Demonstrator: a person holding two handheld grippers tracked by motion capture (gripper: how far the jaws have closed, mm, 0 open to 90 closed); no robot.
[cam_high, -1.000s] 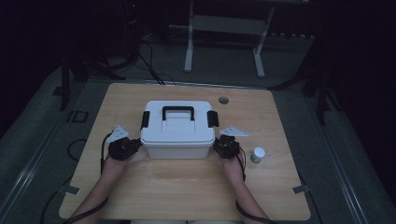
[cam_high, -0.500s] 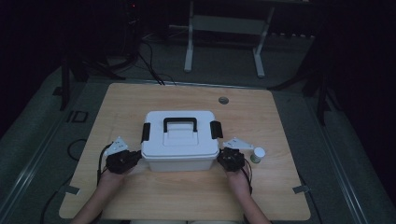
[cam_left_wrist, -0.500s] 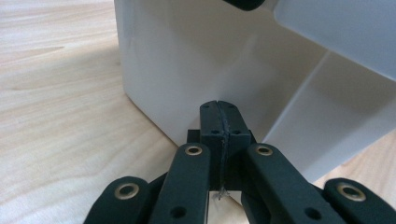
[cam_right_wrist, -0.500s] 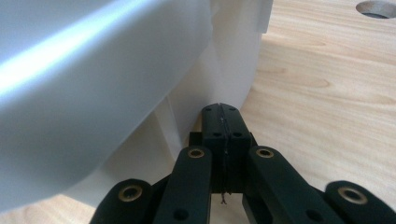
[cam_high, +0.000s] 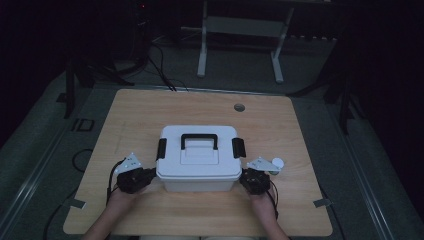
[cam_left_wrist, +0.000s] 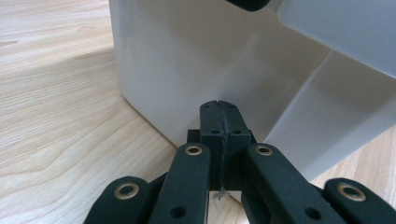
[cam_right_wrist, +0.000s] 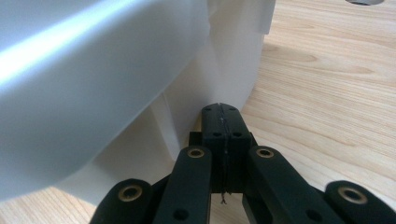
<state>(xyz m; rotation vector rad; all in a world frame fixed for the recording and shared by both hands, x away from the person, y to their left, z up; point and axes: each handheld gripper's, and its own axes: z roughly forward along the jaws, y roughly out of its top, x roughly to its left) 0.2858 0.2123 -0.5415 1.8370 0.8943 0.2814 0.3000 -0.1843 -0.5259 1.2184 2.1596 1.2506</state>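
1. Since the earlier high view, the white box (cam_high: 198, 159) sits closer to the person's edge of the table (cam_high: 150, 110), and both grippers have come back toward that edge with it; the small white cylinder (cam_high: 277, 162), once clear of the right hand, now lies just behind the right gripper.
2. Left gripper (cam_left_wrist: 219, 105): its 2 black jaws are pressed flat together with nothing between them, and their tips sit against the box's left wall near its lower front corner.
3. Right gripper (cam_right_wrist: 222, 108): its 2 jaws are likewise pressed together on nothing, tips against the box's right wall low down, under the overhanging lid rim.
4. In the high view the left gripper (cam_high: 134, 179) and right gripper (cam_high: 255, 180) flank the box, 1 at each side, each touching it near the front corners.
5. Box: 1, lid on, with 1 black carry handle (cam_high: 199, 140) on top and 2 black latches (cam_high: 161, 148), 1 per side. It stands upright, centred left to right in the near half of the table.
6. Edges and room: bare wood lies between the box's front and the near edge, where the 2 forearms enter. Wide bare wood lies behind the box up to 1 round grommet hole (cam_high: 239, 107) near the far edge. Both side margins are open, with the cylinder just beside the right gripper.
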